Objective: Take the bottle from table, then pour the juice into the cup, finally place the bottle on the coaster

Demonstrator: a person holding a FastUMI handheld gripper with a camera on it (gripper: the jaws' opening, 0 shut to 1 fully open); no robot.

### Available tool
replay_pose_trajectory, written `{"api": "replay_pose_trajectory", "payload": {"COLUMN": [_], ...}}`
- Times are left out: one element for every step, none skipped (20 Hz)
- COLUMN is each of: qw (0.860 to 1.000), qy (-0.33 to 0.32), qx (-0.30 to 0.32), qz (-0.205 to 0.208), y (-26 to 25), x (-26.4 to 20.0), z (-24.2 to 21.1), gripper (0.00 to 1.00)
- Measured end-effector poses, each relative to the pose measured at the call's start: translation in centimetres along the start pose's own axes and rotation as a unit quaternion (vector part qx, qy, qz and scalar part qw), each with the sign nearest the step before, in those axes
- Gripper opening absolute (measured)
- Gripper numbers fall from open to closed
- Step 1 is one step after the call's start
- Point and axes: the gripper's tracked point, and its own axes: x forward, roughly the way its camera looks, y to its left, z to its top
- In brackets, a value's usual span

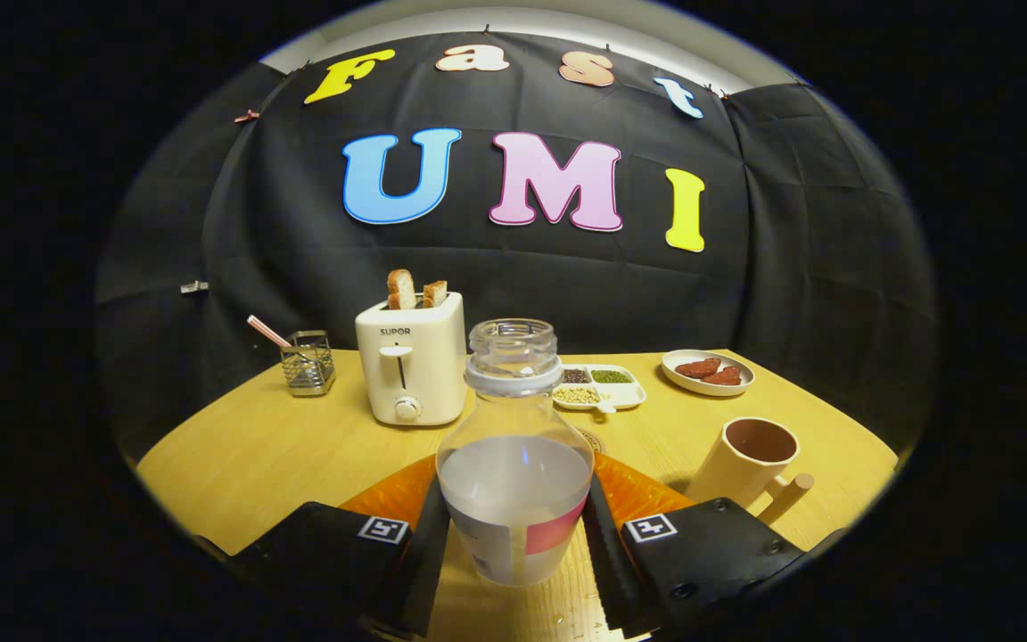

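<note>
Gripper view: the uncapped bottle [514, 464], part-filled with pale juice, stands upright clamped between both fingers of the gripper [514, 544], above an orange coaster [389, 495]; cup [750, 464] nearby right, toaster [412, 366] behind on the table [246, 446].

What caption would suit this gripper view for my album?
Gripper shut on an open bottle of juice, upright above the table, cup just ahead.

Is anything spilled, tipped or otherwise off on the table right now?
A few small droplets lie on the table just below the bottle, between the fingers of the gripper. The bottle is upright and uncapped, both fingers pressing it. The cup stands upright.
</note>
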Motion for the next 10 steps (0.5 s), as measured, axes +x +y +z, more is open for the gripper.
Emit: {"api": "replay_pose_trajectory", "payload": {"qw": [1.0, 0.998, 0.998, 0.998, 0.998, 0.999, 0.999, 0.999, 0.999, 0.999], "qy": [0.004, 0.013, 0.025, 0.033, 0.034, 0.034, 0.036, 0.038, 0.042, 0.043], "qx": [0.004, 0.005, -0.004, -0.018, -0.026, -0.028, -0.024, -0.021, -0.015, -0.007], "qz": [0.026, 0.056, 0.06, 0.043, 0.035, 0.029, 0.026, 0.021, 0.015, 0.007], "y": [0.7, 1.8, 1.9, 0.7, 0.1, 0.0, -0.1, -0.3, -0.7, -1.1], "x": [-0.8, -0.7, -0.8, -1.4, -1.6, -1.6, -1.7, -1.8, -1.9, -2.0], "z": [0.2, 0.4, 0.5, 0.4, 0.9, 1.3, 1.8, 2.2, 2.6, 3.2], "gripper": [0.73, 0.71, 0.71, 0.71, 0.71, 0.71, 0.71, 0.71, 0.71, 0.71]}}
